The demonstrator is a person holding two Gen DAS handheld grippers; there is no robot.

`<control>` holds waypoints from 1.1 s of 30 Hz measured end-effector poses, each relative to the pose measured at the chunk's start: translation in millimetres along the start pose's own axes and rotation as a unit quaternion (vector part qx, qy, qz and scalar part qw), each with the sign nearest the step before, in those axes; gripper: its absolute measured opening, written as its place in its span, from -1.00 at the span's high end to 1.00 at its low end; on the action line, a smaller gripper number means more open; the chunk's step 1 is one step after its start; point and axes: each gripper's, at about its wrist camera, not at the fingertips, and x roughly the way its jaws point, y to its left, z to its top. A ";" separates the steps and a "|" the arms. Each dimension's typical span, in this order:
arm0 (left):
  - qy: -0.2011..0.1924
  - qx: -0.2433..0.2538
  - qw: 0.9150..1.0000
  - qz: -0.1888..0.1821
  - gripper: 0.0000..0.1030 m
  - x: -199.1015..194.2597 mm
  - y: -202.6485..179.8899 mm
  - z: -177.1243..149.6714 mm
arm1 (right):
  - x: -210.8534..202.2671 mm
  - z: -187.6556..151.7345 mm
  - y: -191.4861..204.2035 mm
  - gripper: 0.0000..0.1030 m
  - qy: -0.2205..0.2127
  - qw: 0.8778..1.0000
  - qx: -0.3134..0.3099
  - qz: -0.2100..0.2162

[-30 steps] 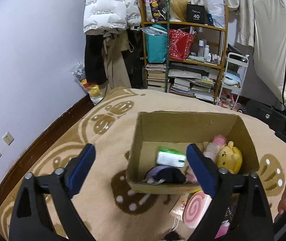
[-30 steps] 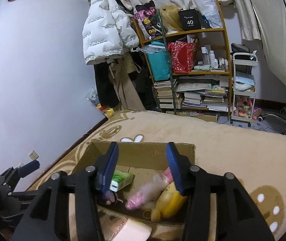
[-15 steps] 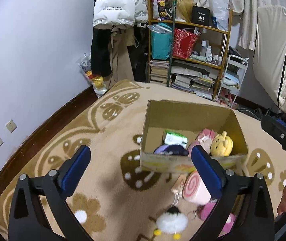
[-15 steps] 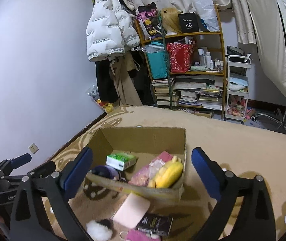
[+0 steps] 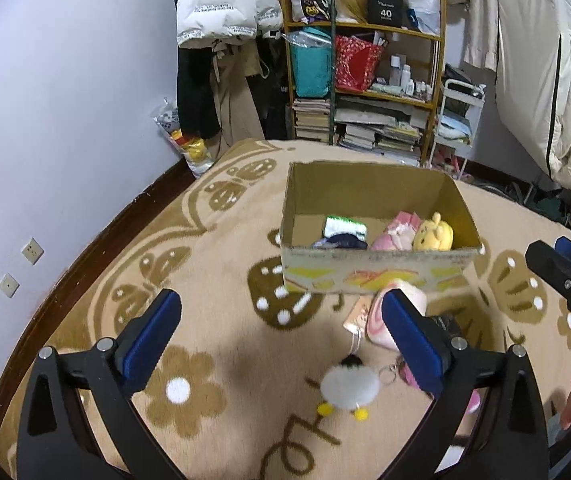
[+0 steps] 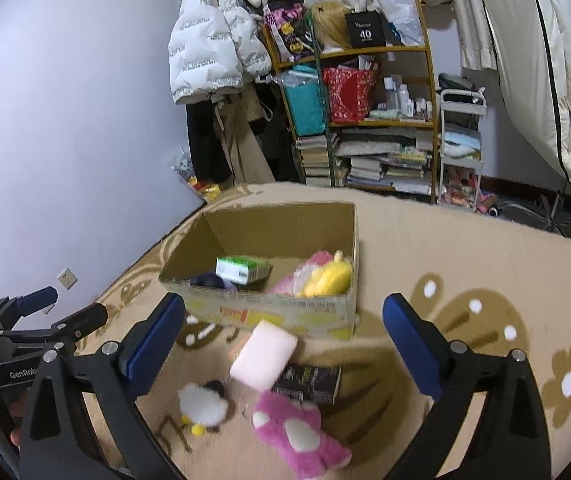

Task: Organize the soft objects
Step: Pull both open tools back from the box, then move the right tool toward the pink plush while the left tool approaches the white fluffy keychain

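Sitting on the beige carpet (image 5: pixel 213 264) with brown flower patterns is an open cardboard box (image 5: pixel 377 276). Inside the box lie a green and white packet (image 5: pixel 344 227), a dark purple soft thing (image 5: pixel 341 243), a pink soft toy (image 5: pixel 395 234) and a yellow plush toy (image 5: pixel 433 236); the pink toy and the yellow one touch each other at the right side of the box.

On the carpet, on the near side of the box, more soft objects lie loose. A pink swirl cushion (image 5: pixel 381 322) leans just beside the front wall of the box. Nearer than it are a white fluffy toy with yellow feet (image 5: pixel 349 390), a pink plush with white spots (image 6: pixel 297 434) and a black packet (image 6: pixel 309 380). The cushion partly covers the black packet in the right wrist view.

The left gripper (image 5: pixel 281 354) is wide open and holds nothing; the white fluffy toy shows between its blue pads. The right gripper (image 6: pixel 283 352) is also wide open and empty, above the loose objects.

Far behind the box stand a wooden shelf (image 5: pixel 385 92) full of books and bags, and a white puffer jacket (image 5: pixel 221 4) hanging on the wall.
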 end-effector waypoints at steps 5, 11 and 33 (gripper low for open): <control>0.021 0.002 1.000 -0.005 -0.93 2.3 -4.3 -12.3 | -2.8 -18.3 -2.4 -1.00 0.016 1.000 0.007 -0.001; 0.029 0.010 1.000 0.001 -0.93 11.4 -10.1 -20.3 | 1.2 -32.5 -3.8 -1.00 0.030 0.999 0.012 -0.005; 0.113 -0.010 0.993 -0.031 -0.93 67.8 -11.6 -33.9 | 48.0 -69.2 -18.3 -1.00 0.111 0.993 0.027 -0.023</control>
